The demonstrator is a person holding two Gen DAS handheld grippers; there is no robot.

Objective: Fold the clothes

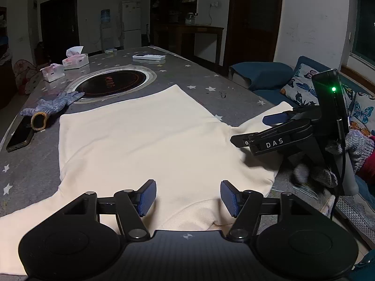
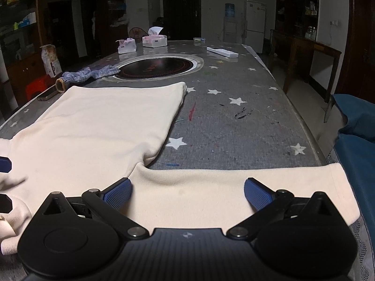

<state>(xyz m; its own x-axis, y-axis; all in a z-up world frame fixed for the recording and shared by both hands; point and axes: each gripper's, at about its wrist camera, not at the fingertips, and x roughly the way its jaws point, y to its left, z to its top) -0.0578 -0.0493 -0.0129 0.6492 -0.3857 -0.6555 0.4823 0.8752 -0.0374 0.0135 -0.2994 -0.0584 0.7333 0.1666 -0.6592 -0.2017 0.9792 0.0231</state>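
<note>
The left gripper [image 1: 187, 197] stands with its two blue-padded fingers spread wide, holding nothing; it hangs over the neckline end of a cream sweatshirt [image 1: 145, 135], and whether the pads touch the cloth cannot be told. The right gripper [image 2: 187, 194] is likewise spread wide and empty, its fingers set over the outstretched right sleeve [image 2: 234, 182] of the same sweatshirt. In the left wrist view the right gripper's side reads "DAS" in white letters, a green light glows on its housing, and a hand in a grey knit glove [image 1: 356, 147] holds it.

The one sweatshirt lies flat on a grey star-printed table [image 2: 234, 121], body pointing away, the sleeve reaching the table's right edge.

Beyond the hem a round black induction hob [image 2: 157, 66] is sunk in the table; red writing on it is too blurred to read. Just left of it lies one loose blue-grey knit glove [image 2: 86, 75], with one dark phone [image 1: 20, 137] near its cuff. Farther back stand two tissue boxes [image 2: 154, 40], one white remote control [image 2: 222, 52] and one small carton [image 2: 50, 59] at the left edge, its print unreadable.
</note>
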